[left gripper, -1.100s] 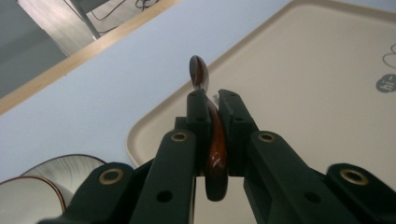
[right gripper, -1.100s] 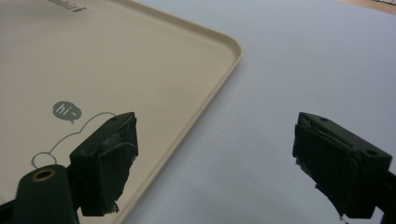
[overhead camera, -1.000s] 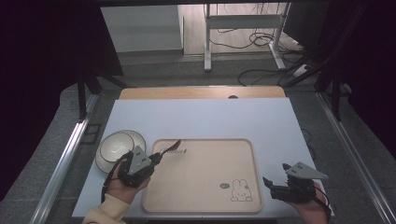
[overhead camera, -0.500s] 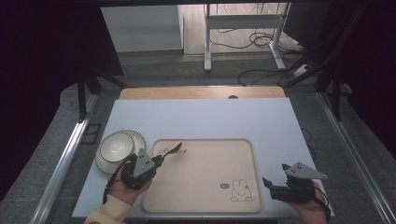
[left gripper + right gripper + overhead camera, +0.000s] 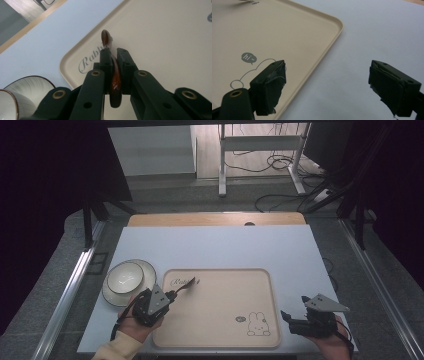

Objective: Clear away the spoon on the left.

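The left tongs are pinching a brown spoon. The two black jaws press on the spoon's handle from both sides. The round end of the spoon pokes out past the tips. It hangs over the near left corner of a tan tray, right by some curly grey writing. In the high view the left tongs sit at the left edge of the tray, held by a hand in a pale sleeve, and the spoon points up and to the right.

The right tongs are spread wide with nothing between the jaws. They sit low over the blue-white bench, just beside the right edge of the tray. One jaw is over the tray and one is over the bench. A little drawn bunny is on the tray near them.

A white bowl on a plate sits on the bench just left of the tray, near the left tongs.
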A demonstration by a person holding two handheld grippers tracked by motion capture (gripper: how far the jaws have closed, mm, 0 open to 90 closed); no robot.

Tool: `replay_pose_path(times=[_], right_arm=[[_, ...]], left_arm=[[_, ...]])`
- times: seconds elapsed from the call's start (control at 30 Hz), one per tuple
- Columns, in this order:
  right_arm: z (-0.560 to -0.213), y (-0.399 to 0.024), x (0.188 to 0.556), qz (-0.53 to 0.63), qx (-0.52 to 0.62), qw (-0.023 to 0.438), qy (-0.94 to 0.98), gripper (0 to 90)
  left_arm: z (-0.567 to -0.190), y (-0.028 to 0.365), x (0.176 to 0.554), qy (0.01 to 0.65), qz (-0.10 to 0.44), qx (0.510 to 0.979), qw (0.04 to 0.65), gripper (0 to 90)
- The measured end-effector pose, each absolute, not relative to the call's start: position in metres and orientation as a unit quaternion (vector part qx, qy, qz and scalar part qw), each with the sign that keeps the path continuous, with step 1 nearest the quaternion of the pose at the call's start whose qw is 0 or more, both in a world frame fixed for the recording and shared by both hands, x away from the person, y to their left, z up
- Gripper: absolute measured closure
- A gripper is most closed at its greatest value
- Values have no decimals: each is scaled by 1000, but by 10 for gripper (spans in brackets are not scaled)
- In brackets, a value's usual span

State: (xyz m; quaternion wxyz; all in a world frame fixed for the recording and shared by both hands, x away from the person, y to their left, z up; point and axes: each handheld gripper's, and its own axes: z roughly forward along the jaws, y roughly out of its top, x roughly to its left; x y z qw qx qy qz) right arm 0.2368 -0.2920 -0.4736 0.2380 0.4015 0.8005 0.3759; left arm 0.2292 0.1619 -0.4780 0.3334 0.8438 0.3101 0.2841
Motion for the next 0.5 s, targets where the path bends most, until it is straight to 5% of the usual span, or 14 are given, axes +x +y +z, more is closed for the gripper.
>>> replay_pose_path(times=[0.5], right_arm=[[-475,-291,237,375,400,235,803,142]], left_arm=[[-499,143,228,280,273,877,279,828]])
